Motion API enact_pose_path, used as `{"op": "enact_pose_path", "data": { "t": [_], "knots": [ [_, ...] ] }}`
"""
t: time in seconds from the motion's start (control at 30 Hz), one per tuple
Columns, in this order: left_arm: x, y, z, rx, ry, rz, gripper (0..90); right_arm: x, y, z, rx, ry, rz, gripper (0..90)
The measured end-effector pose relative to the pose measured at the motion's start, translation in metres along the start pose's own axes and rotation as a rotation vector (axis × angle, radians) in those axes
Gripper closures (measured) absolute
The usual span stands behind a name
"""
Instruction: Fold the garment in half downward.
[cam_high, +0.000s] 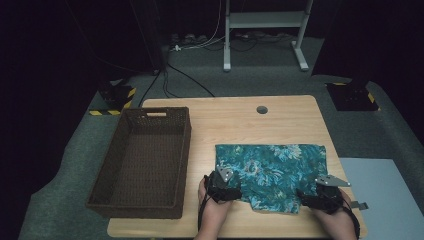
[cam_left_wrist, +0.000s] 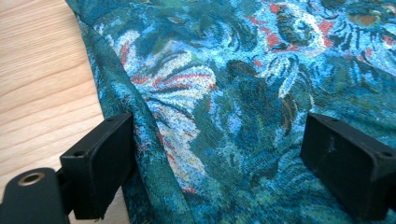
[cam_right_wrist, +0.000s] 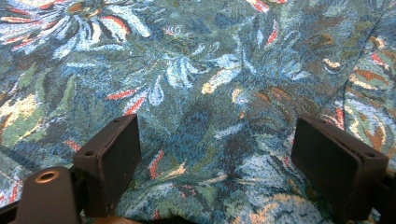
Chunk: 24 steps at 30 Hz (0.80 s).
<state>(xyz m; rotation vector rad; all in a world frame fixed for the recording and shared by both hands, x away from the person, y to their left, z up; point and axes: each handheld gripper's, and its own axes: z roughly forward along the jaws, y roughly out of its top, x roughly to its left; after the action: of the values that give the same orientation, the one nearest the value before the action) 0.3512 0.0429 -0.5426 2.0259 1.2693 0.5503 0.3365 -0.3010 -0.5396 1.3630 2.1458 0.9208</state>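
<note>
A teal floral cloth (cam_high: 272, 169) lies spread flat on the wooden table (cam_high: 235, 120), right of centre. My left gripper (cam_high: 223, 186) rests at the cloth's near left corner. In the left gripper view it (cam_left_wrist: 219, 170) is open, its jaws wide apart over the cloth's (cam_left_wrist: 243, 93) folded left edge. My right gripper (cam_high: 322, 195) sits at the near right corner. Here too the jaws stand wide, and the right gripper (cam_right_wrist: 217, 163) is open with patterned cloth (cam_right_wrist: 196, 79) lying flat between them. Neither pair of jaws pinches the fabric.
A dark brown woven basket (cam_high: 145, 197) stands empty on the table's left side, close to the left hand. A grey round grommet (cam_high: 262, 109) sits near the far edge. Beyond the table are a white desk frame (cam_high: 265, 22) and floor cables (cam_high: 175, 75).
</note>
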Motion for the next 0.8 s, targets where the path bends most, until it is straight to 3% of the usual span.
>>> {"op": "enact_pose_path", "data": {
  "t": [0.43, 0.57, 0.7, 0.8],
  "knots": [
    [-0.021, 0.0, 0.0, -0.001, -0.041, 0.036, 10.5, -0.017, -0.013, -0.012, -0.015, -0.034, 0.038, 15.7],
    [-0.02, 0.0, -0.001, -0.001, -0.048, 0.042, 9.8, -0.018, -0.014, -0.013, -0.014, -0.036, 0.038, 15.3],
    [-0.013, 0.001, -0.002, -0.004, -0.079, 0.005, 8.8, -0.016, -0.012, -0.013, -0.008, -0.041, 0.026, 12.4],
    [-0.006, 0.005, -0.005, -0.015, -0.071, 0.003, 8.5, -0.007, -0.003, -0.01, -0.014, -0.01, 0.004, 10.6]
  ]
}}
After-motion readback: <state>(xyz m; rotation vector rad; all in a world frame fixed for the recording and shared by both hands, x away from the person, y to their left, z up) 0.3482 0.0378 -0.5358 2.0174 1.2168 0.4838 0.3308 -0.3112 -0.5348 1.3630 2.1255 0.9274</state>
